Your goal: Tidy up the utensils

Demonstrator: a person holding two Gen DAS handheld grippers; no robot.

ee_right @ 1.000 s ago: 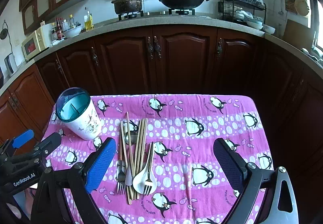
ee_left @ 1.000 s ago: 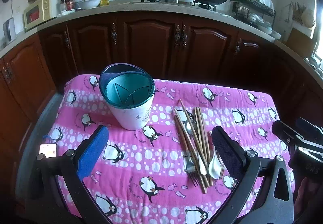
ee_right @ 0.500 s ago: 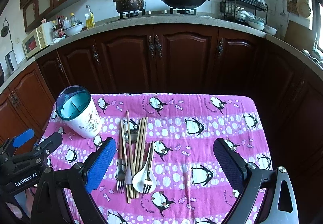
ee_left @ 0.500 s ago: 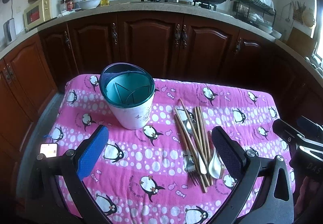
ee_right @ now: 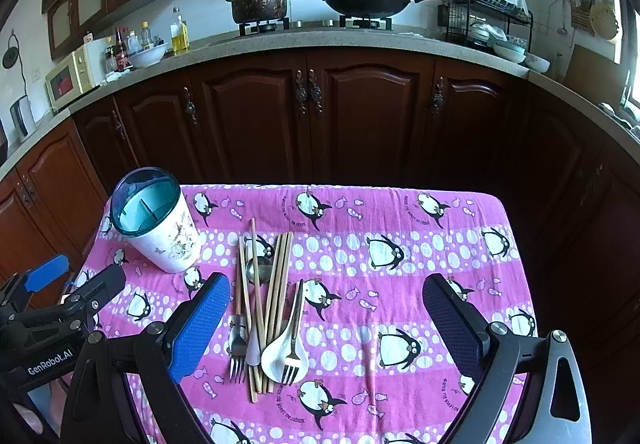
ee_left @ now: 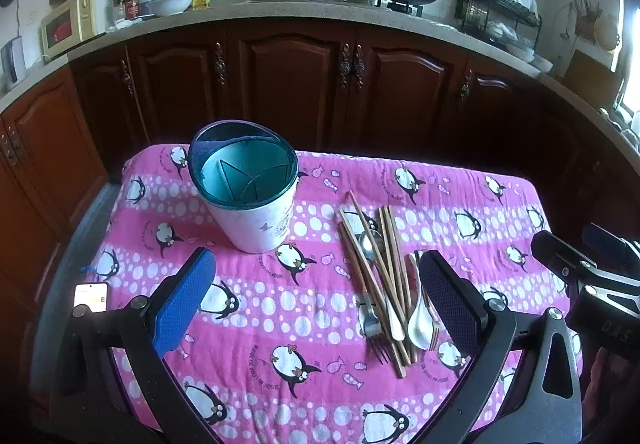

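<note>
Nearby, slender wooden chopsticks [ee_right: 280,284]

Above a tabletop [ee_right: 400,228] draped in pink penguin-print cloth, the right tool [ee_right: 326,320] hangs wide open and empty, its blue-padded finger [ee_right: 198,328] just left of a heap of wooden chopsticks, metal forks and spoons [ee_right: 266,308], with a white teal-rimmed divided utensil holder [ee_right: 158,222] far left.
</note>
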